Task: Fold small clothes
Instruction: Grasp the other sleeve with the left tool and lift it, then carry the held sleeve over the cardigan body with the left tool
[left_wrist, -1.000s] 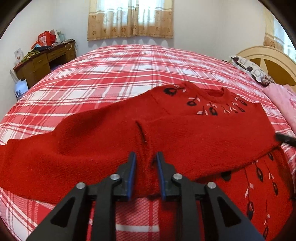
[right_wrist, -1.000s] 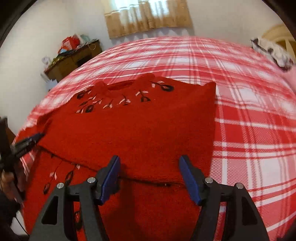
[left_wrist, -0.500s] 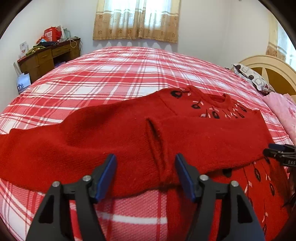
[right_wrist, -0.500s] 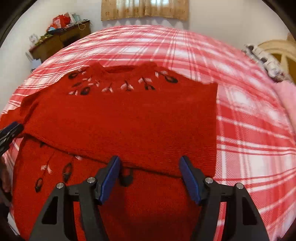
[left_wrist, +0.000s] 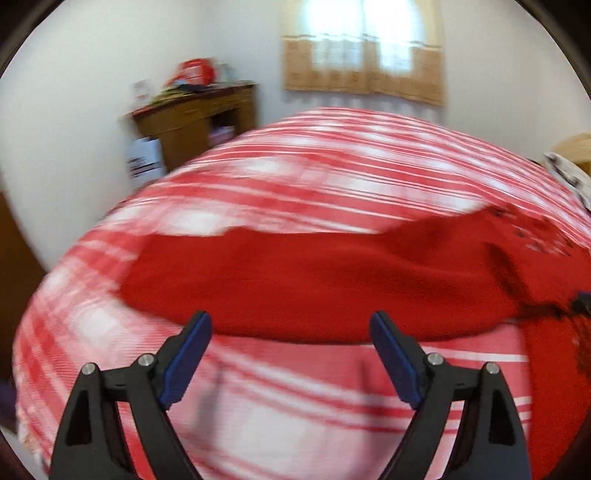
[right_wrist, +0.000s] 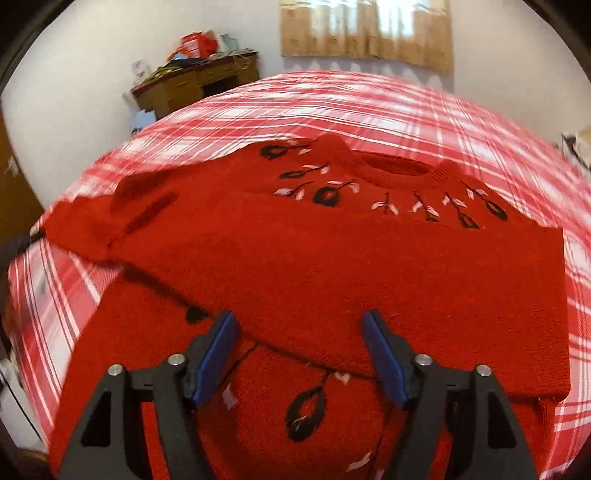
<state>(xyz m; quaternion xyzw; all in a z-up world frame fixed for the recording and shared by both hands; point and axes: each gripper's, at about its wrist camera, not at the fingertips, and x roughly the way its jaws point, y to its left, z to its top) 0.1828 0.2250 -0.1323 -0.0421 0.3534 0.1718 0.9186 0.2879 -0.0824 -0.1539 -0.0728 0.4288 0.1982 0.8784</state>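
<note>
Lying flat on the bed (right_wrist: 424, 110) is the red sweater (right_wrist: 332, 258), with one sleeve (right_wrist: 424, 295) folded across its front. The left claw (left_wrist: 290, 345) is wide open, holding nothing, near the other sleeve (left_wrist: 295, 284), which stretches out sideways. The right claw (right_wrist: 301, 339) is wide open too, just above the folded sleeve's edge.

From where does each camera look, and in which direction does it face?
Left wrist: on the left gripper, low over the plaid bedspread, facing the sweater's outstretched sleeve; its open fingers show.
Right wrist: on the right gripper, facing the red sweater; open fingers show.
Shared: sweater, bedspread, wooden desk, curtained window.
</note>
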